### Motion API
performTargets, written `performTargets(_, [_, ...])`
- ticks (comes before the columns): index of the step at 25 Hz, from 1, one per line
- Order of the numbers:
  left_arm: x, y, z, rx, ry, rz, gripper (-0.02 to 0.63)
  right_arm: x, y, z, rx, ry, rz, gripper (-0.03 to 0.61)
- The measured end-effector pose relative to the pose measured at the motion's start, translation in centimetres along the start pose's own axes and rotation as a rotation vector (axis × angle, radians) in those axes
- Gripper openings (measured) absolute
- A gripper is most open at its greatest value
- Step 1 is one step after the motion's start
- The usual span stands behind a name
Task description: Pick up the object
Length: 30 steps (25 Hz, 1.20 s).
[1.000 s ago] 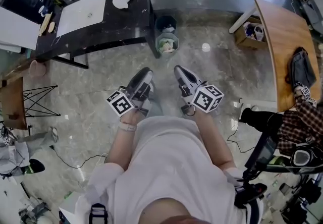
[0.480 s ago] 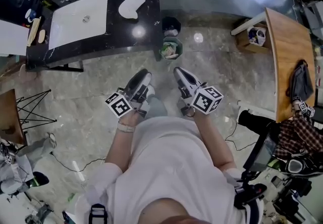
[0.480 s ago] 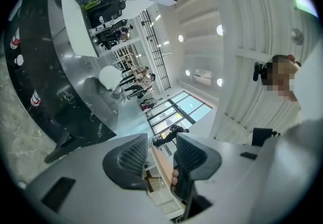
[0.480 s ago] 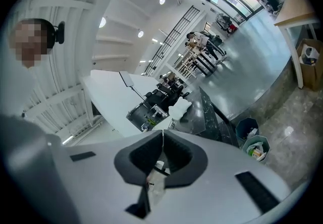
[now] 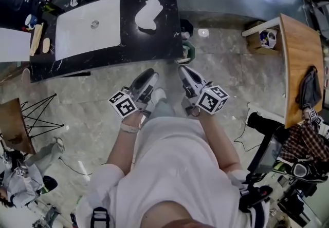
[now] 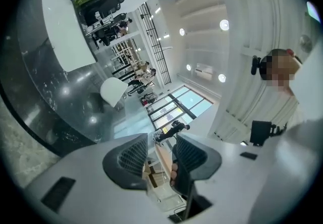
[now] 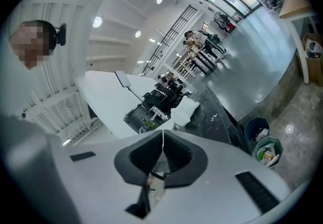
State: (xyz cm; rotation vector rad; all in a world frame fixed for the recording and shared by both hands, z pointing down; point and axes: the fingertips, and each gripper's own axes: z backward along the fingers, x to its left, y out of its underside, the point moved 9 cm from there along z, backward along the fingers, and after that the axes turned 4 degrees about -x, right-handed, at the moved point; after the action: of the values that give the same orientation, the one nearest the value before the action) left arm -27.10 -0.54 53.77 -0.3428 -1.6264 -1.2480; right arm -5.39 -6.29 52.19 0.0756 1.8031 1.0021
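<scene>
Both grippers are held close in front of the person's torso, above the marble floor [image 5: 92,103], on the near side of the black counter [image 5: 154,50]. The left gripper [image 5: 148,74] [image 6: 160,155] jaws are seen slightly apart, having just been opening, with nothing between them. The right gripper [image 5: 183,71] [image 7: 162,152] jaws are closed together, empty. The white object [image 5: 147,14] [image 6: 113,91] [image 7: 185,109] is lying untouched on the counter, right of the white sink basin [image 5: 87,26], apart from both grippers.
</scene>
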Motion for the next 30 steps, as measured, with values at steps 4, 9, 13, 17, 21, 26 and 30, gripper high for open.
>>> performTargets(4, [0.2, -2.0, -0.2, 0.020, -0.005, -0.030, 0.161, 1.0, -0.4, -1.8, -0.006, -0.018, -0.002, 0.020])
performTargets(9, [-0.7, -3.0, -0.4, 0.021, -0.015, -0.061, 0.167, 1.7, -0.9, -2.3, -0.015, -0.043, -0.005, 0.020])
performTargets(13, [-1.1, -3.0, -0.4, -0.003, -0.012, -0.085, 0.172, 2.4, -1.9, -2.5, -0.007, -0.066, 0.016, 0.020])
performTargets(17, [-2.4, -3.6, -1.3, 0.015, -0.078, -0.137, 0.179, 2.3, -3.2, -3.2, 0.014, -0.112, 0.021, 0.020])
performTargets(21, [-2.1, -3.5, -2.5, 0.006, -0.123, -0.192, 0.207, 2.0, -5.1, -3.6, 0.018, -0.150, 0.027, 0.020])
performTargets(26, [-1.2, -4.6, -4.3, 0.027, -0.217, -0.287, 0.241, 1.8, -6.4, -4.4, 0.033, -0.187, 0.038, 0.020])
performTargets(30, [0.3, -5.8, -5.7, 0.067, -0.298, -0.374, 0.255, 2.2, -6.9, -5.3, 0.079, -0.214, 0.091, 0.020])
